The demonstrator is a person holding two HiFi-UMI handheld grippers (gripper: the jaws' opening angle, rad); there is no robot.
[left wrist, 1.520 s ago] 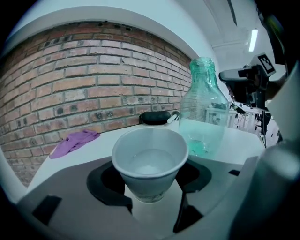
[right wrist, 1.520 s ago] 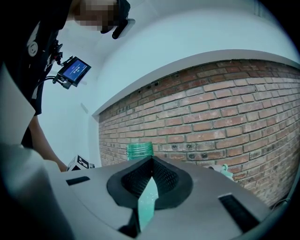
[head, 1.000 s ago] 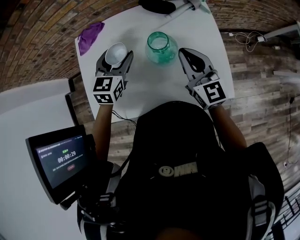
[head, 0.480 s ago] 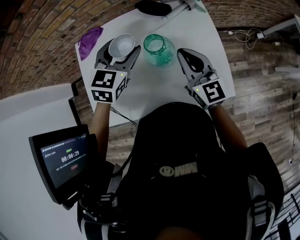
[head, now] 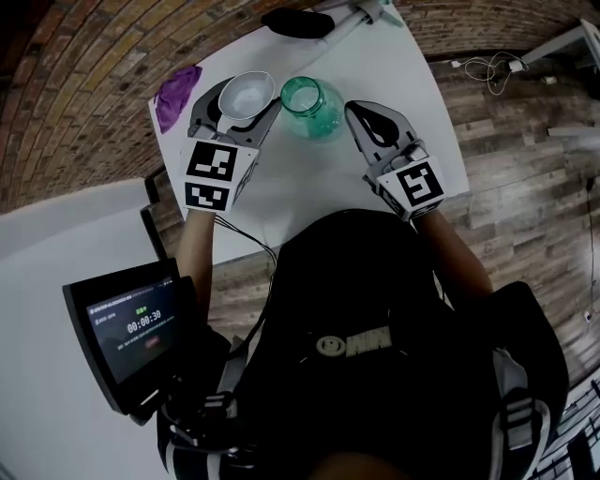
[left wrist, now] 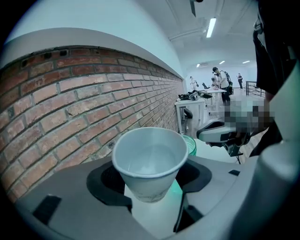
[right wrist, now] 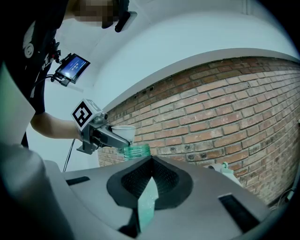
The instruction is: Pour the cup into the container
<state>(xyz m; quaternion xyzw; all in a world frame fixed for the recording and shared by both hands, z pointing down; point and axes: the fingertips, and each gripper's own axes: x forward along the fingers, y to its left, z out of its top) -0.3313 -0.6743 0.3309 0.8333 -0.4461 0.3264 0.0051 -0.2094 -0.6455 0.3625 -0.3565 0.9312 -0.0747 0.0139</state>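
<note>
Left tongs: the left gripper (head: 246, 111) is clamped on the cup (head: 246, 92), with one jaw on each side of it.
Cup: it is white and held up off the table (head: 309, 178). It stands almost straight, with its open top facing up. There seems to be some clear liquid in it.
Where the cup is: it is just beside the jar (head: 311, 103), on the jar's left side in the head view. In the right gripper view the cup (right wrist: 123, 131) sits a bit higher than the jar's top. I cannot tell if the two touch.
Jar: it is see-through green with a round open top. It stands straight up on the white table, between the two tongs.
Right tongs: the jaws of the right gripper (head: 358, 112) are together at the tips and hold nothing. It is near the jar, on the jar's right, and does not touch it.
Cloth: a purple cloth (head: 176, 86) lies at the table's left corner, well apart from the jar.
Black thing: it lies at the far edge of the table (head: 298, 21). I cannot tell what it is.
Screen: a small screen (head: 131, 323) hangs low on the person's left side.
Wall: a brick wall (right wrist: 225, 108) stands behind the table.
</note>
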